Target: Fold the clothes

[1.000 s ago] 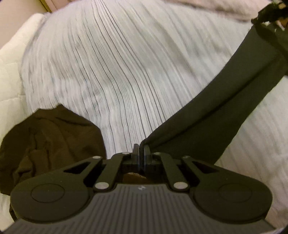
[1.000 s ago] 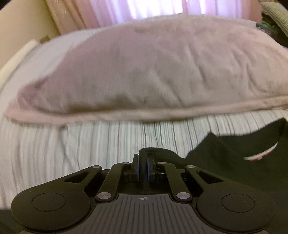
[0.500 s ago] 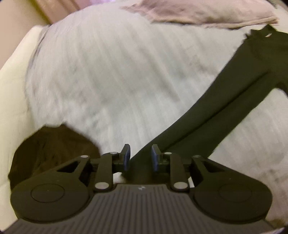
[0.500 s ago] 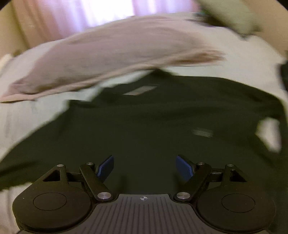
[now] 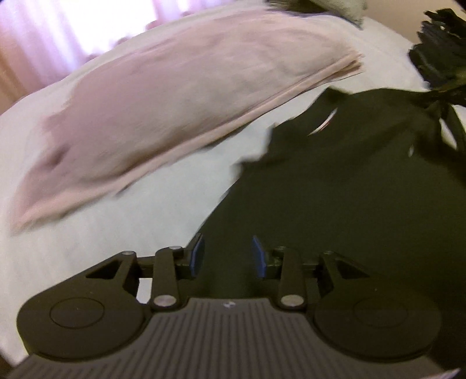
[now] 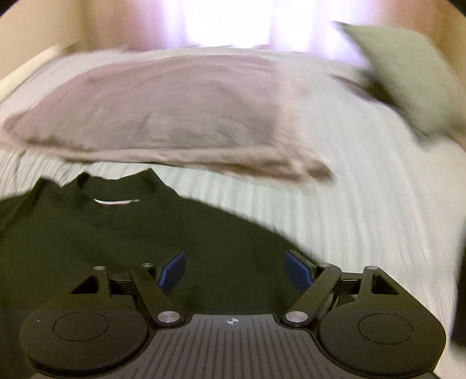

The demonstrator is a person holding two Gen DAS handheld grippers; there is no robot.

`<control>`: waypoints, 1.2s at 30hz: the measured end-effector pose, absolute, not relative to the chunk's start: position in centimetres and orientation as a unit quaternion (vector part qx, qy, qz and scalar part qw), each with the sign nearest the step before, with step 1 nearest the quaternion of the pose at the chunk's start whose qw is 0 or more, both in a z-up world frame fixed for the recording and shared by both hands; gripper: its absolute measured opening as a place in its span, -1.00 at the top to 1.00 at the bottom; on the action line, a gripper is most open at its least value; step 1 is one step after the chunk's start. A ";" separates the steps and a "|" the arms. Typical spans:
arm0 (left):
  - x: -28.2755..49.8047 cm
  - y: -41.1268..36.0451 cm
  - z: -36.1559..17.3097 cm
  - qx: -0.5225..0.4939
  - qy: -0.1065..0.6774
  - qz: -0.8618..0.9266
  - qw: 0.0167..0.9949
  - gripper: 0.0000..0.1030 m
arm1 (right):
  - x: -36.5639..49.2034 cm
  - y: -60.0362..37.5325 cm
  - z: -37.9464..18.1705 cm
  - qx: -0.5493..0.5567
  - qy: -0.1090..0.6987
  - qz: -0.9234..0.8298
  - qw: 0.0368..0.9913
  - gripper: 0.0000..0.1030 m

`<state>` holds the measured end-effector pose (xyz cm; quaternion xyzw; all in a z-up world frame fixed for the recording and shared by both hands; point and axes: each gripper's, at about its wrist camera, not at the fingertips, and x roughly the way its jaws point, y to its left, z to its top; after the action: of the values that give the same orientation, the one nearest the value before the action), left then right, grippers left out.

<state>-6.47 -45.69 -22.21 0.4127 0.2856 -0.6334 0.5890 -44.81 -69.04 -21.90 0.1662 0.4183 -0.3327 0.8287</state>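
A black long-sleeved shirt point(image 5: 349, 180) lies spread on the striped bed sheet point(image 5: 102, 227), its collar with a white label point(image 6: 116, 201) toward the pillow. My left gripper point(image 5: 228, 256) is open and empty, low over the shirt's left side near its edge. My right gripper point(image 6: 234, 271) is open wide and empty, low over the shirt's right shoulder point(image 6: 204, 233) area. Both views are blurred by motion.
A large pink-grey pillow point(image 6: 151, 116) lies across the bed just beyond the shirt collar; it also shows in the left wrist view point(image 5: 174, 99). A green cushion point(image 6: 407, 75) leans at the far right. A dark object point(image 5: 439, 49) sits at the upper right. Curtains point(image 6: 227, 23) hang behind.
Both grippers were shut on the black shirt a second ago and have opened and let go. Both have swung over the shirt body, the left from the sleeve toward the pillow.
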 end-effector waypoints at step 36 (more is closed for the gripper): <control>-14.5 -59.7 -26.7 0.422 0.263 -0.632 0.594 0.58 | -57.8 -64.6 -22.2 0.287 0.349 -0.447 0.772 -0.45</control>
<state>-14.49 -59.67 -26.71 0.4216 0.2634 -0.6325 0.5940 -57.84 -64.57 -22.17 0.2871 0.3491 -0.4472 0.7718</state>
